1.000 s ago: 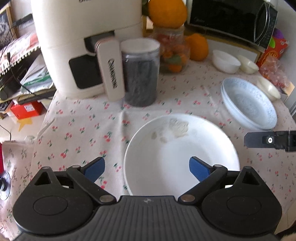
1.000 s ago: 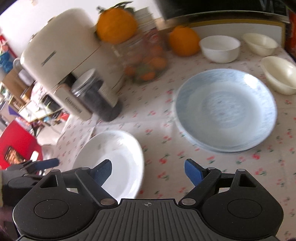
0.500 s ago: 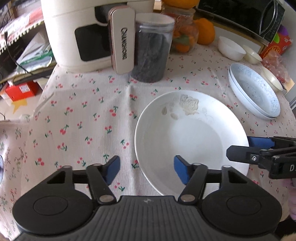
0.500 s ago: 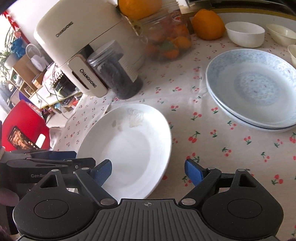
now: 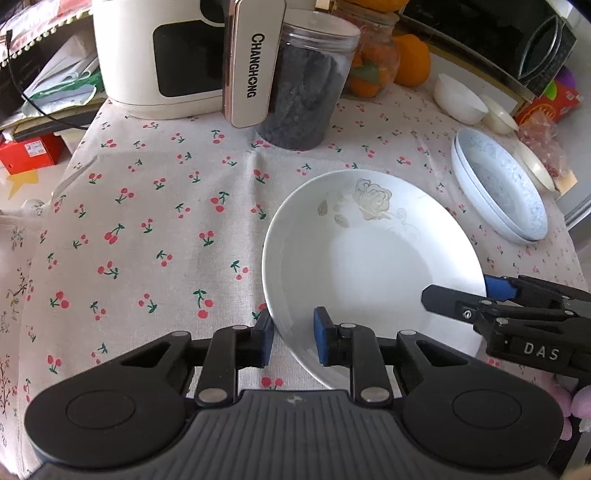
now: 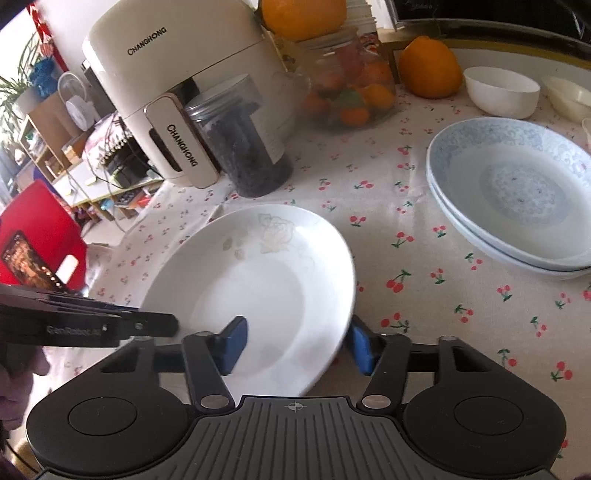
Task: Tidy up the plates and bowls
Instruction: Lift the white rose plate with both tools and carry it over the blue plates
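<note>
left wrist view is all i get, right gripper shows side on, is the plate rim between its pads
Observer: Yes. In the right wrist view the right gripper straddles the near rim of the white plate. One of its pads is over the inside and the other is outside the rim.
Operator: clamped yet
Observer: Not yet. The jaws are closing, but the inner pad stands well in from the rim.
Operator: fruit jar top is cut off for me, anything on it
Observer: A whole orange sits on the lid of the fruit jar.
</note>
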{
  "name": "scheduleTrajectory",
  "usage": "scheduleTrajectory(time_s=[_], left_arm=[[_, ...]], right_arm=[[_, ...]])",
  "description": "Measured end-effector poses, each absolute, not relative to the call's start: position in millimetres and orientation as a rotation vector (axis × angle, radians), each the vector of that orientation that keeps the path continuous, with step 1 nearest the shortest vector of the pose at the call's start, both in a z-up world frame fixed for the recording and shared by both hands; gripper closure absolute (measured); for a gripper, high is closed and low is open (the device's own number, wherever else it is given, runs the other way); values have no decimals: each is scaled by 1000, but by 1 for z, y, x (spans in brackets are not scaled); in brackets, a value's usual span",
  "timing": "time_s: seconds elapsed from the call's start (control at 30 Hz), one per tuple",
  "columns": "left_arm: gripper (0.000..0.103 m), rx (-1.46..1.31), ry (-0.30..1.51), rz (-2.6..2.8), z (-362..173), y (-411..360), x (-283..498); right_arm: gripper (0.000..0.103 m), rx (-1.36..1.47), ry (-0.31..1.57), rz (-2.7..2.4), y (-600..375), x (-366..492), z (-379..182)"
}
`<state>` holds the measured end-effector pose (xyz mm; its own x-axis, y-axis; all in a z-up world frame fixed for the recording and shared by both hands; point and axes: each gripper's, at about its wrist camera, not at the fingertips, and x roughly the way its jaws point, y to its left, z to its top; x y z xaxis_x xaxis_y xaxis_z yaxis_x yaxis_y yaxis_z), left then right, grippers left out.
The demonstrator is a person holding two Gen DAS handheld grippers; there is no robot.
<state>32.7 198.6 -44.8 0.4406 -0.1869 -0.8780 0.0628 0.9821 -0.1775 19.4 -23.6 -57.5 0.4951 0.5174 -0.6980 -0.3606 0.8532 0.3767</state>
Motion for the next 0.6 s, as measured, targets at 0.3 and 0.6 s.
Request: scheduleTrajectory(time_s=[0.3,0.6], left_arm=[[84,-123,1053,-141,-37,197,34],[84,-152,979,-136,-26,195,35]], right_arm=[[81,245,918,494,-40,27,-53],[82,259,863,491,-47,28,-36]])
